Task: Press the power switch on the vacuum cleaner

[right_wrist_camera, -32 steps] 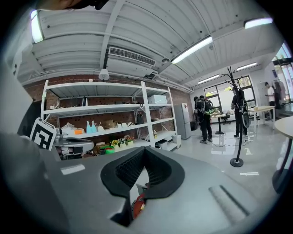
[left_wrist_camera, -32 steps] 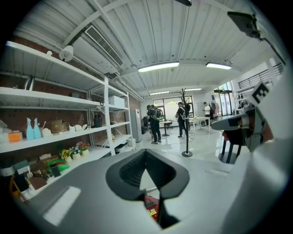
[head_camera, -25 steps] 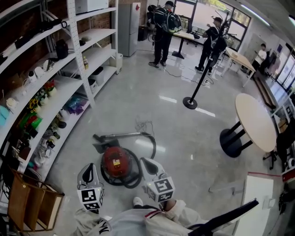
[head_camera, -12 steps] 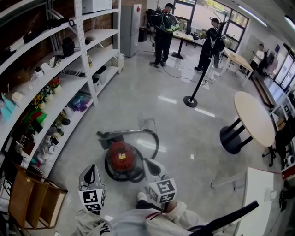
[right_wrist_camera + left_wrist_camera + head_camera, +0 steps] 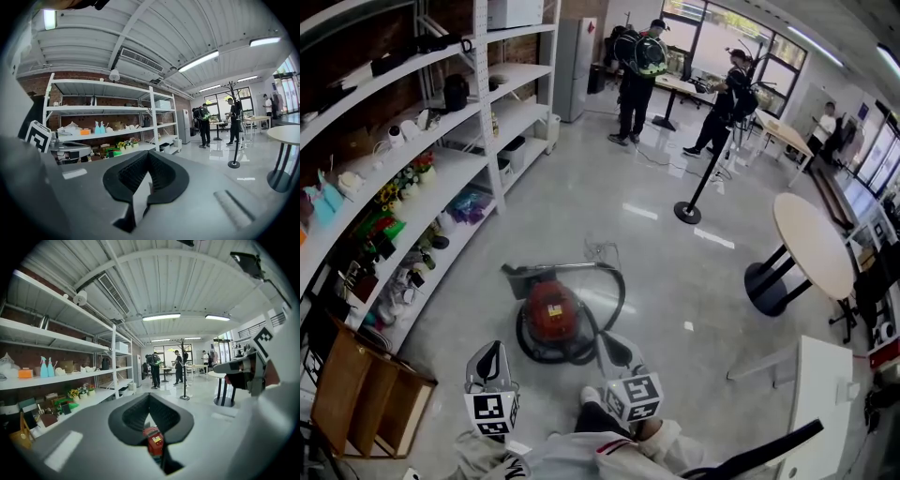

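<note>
Task object: round red canister vacuum cleaner (image 5: pixel 551 314) with a black base, on the glossy grey floor (image 5: pixel 675 281), straight ahead of us and below.
Hose: black ribbed hose (image 5: pixel 617 292) arcs round the canister's right side to a flat dark floor nozzle (image 5: pixel 517 277) lying just beyond it.
Left gripper (image 5: pixel 491 349): we read the jaws as closed tip to tip, with nothing caught between them. It sits near the canister's left rear, apart from it. In the left gripper view, the red body (image 5: pixel 154 440) shows through the slot behind the meeting tips (image 5: pixel 149 396).
Right gripper (image 5: pixel 612 338): jaws also pressed together and empty (image 5: pixel 149 153). It sits just beside the hose at the canister's right rear; we cannot tell whether it touches.
Power switch: we cannot pick it out on the red top.
Surroundings: tall white shelving rack (image 5: pixel 478 112) along the left wall, wooden crate (image 5: pixel 356 403) at its near end, round pale-topped table (image 5: pixel 811 246) to the right, two people in dark clothing (image 5: pixel 636 67) well away at the far end.
</note>
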A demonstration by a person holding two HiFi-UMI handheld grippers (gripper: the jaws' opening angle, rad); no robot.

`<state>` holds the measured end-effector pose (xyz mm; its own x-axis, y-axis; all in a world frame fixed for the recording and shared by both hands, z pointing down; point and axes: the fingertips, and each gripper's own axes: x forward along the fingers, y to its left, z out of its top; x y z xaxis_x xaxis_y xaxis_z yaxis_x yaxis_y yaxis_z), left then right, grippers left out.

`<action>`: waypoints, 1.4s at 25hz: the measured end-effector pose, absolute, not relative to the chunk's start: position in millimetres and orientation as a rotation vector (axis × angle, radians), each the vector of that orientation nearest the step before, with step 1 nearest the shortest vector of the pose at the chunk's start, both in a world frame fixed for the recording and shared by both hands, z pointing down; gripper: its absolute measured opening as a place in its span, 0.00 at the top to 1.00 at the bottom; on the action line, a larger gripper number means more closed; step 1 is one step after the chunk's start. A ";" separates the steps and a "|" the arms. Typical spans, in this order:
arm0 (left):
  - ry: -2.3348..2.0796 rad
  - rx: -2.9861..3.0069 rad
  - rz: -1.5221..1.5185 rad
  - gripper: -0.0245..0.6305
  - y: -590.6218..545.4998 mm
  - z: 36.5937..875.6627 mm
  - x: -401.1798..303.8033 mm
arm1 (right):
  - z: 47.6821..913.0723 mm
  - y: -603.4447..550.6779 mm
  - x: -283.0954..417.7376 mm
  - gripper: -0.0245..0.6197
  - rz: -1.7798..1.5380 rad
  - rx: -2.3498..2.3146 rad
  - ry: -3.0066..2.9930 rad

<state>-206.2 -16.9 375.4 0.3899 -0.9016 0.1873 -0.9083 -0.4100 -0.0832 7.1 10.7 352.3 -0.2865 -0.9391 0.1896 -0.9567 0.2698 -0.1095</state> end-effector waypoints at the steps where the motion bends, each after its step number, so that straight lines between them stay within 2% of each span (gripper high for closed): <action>1: -1.685 2.592 0.314 0.96 -11.2 376.2 -209.8 | 352.0 16.5 3.8 0.96 0.305 1.825 -2.430; 13: -1.626 2.616 0.300 0.96 40.8 378.7 -223.8 | 350.9 78.2 -14.1 0.96 0.300 1.867 -2.391; 35: -1.610 2.593 0.349 0.96 72.3 389.0 -185.9 | 361.1 106.7 19.6 0.96 0.355 1.818 -2.399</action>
